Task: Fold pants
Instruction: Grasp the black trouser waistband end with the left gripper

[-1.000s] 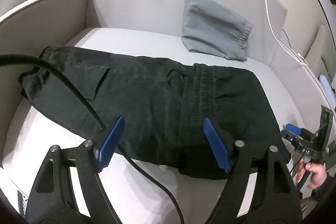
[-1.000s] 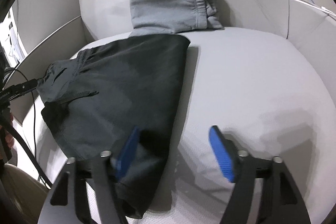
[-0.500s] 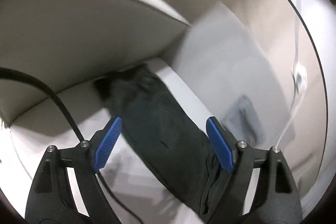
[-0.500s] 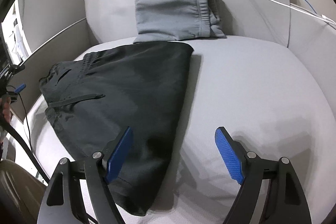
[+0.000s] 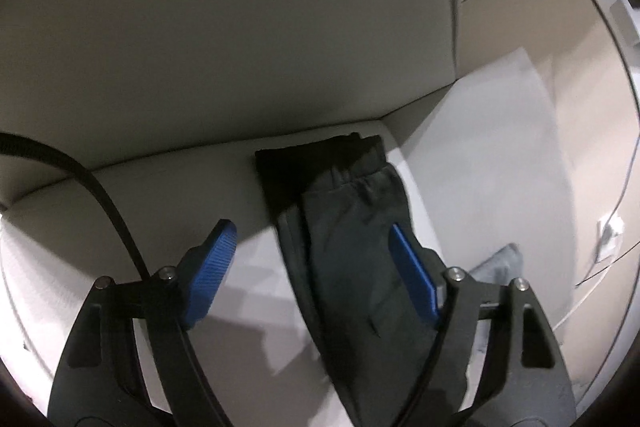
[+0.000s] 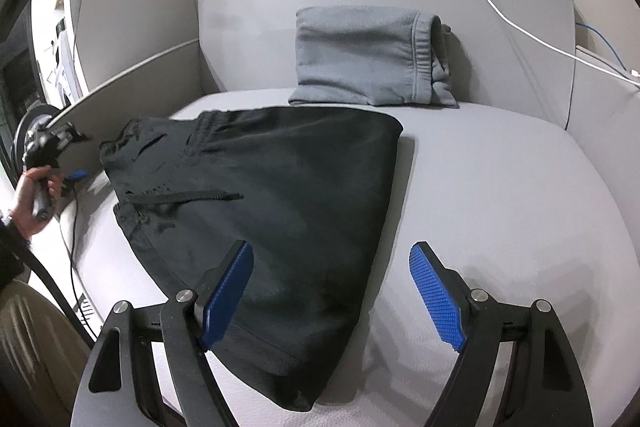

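Right hand-held gripper (image 6: 332, 291) agape above black pants (image 6: 280, 195).

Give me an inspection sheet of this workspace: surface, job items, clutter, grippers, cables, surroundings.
Surface: pale grey sofa seat, bare on its right half.
Job's things: black pants lie folded flat on the left half, zip pocket up, waistband toward the left arm of the sofa.
Clutter: folded grey garment leans on the backrest, just behind the pants.
Grippers: right gripper open, hovering over the pants' near corner; left gripper open, jaws astride the pants' end, holding nothing.
Cables: white cable over the backrest; blue cable behind it; black cable trailing from the left gripper.
Surroundings: beige wall panels; nothing else clear.
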The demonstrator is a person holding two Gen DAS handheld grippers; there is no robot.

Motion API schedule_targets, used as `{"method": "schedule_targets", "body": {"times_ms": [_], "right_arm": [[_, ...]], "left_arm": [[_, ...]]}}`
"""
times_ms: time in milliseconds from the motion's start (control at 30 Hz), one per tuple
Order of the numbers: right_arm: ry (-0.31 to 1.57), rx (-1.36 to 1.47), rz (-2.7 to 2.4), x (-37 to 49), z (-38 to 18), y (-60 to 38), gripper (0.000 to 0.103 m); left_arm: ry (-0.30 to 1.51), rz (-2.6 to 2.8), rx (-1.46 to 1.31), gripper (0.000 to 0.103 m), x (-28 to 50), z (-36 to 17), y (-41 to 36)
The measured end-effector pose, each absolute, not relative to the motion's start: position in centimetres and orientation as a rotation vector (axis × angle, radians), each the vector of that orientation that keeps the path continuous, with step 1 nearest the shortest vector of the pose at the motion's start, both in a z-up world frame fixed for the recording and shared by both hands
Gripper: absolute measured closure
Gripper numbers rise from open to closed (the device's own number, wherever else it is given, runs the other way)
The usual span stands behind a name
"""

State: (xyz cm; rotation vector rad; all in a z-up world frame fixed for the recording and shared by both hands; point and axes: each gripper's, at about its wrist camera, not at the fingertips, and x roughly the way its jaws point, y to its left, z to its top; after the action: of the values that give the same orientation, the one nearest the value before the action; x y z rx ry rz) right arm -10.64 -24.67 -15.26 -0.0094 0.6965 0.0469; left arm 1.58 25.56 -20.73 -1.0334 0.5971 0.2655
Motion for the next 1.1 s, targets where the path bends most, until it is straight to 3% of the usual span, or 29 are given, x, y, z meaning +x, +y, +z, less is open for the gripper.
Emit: {"method": "schedule_targets", "body": {"times_ms": [500, 533, 567, 600, 767, 900, 1100], "right_arm": [[0.632, 0.080, 0.047, -11.6, -14.0, -26.5, 0.019], [0.631, 0.086, 0.046, -11.6, -14.0, -26.7, 0.019], [0.631, 0.097, 0.047, -11.5, -14.0, -26.8, 0.019], [0.631, 0.105, 0.049, -11.5, -14.0, -26.9, 0.019], [0.627, 0.108, 0.052, -11.5, -14.0, -27.1, 0.019], [0.634, 0.110, 0.054, -11.4, -14.0, -27.2, 0.019], [0.627, 0.104, 0.053, -11.7, -13.7, -27.0, 0.019]], "left_arm": [[0.572, 0.351, -0.886, 0.032, 7.2, -22.3, 25.5], [0.573, 0.357, -0.880, 0.035, 7.1, -22.2, 25.5], [0.577, 0.368, -0.873, 0.050, 7.3, -22.2, 25.5], [0.592, 0.391, -0.863, 0.059, 7.5, -22.4, 25.5], [0.573, 0.359, -0.869, 0.079, 8.1, -22.6, 25.8], [0.550, 0.314, -0.872, 0.087, 7.7, -21.9, 25.6], [0.469, 0.215, -0.754, 0.089, 6.4, -17.8, 23.8]]}}
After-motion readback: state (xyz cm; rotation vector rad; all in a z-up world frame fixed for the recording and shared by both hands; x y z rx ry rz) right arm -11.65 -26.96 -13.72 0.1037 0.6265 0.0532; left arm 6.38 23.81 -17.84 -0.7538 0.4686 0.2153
